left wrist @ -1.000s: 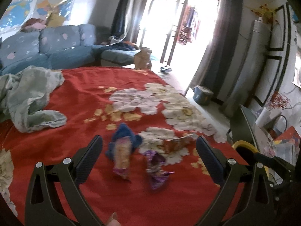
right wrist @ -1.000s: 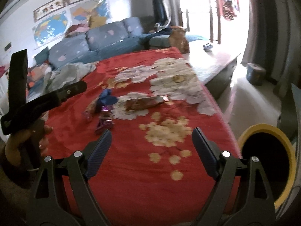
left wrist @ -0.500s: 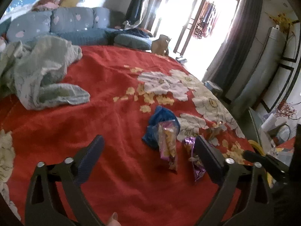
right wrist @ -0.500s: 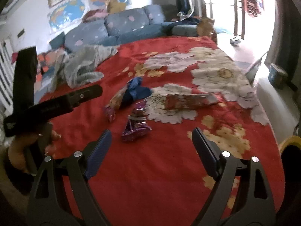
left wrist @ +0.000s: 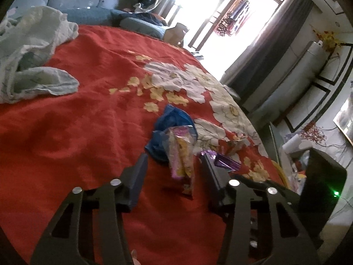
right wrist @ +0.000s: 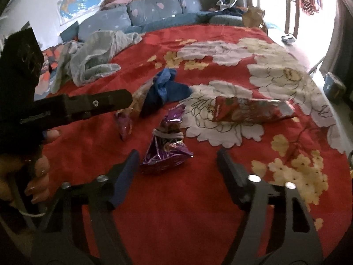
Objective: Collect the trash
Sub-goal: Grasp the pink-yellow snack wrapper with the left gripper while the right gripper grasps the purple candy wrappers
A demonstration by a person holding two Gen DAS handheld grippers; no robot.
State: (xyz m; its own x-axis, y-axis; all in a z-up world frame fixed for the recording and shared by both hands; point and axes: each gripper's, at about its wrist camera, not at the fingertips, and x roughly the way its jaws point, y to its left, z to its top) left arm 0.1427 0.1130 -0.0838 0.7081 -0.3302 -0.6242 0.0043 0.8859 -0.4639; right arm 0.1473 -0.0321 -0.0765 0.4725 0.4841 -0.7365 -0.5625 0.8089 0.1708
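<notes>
Crumpled snack wrappers lie on the red flowered bedspread (right wrist: 198, 209): a pink-and-yellow plastic packet (left wrist: 182, 154) between the closing jaws of the left gripper (left wrist: 174, 167), untouched, and a purple foil wrapper (right wrist: 165, 150) just beyond the right gripper (right wrist: 177, 163), whose half-wide jaws are also closing. Farther right rests a red foil packet (right wrist: 247, 110).

Red floral bedspread (right wrist: 198, 209) under scattered wrappers (right wrist: 164, 152), grey cloth (right wrist: 92, 59)

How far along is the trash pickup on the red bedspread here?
Nothing looks collected yet. Left tongs are closing around the pink-and-yellow snack wrapper; right tongs are closing near the crumpled purple foil wrapper, neither gripped. The blue crumpled bag and long red snack packet remain.
</notes>
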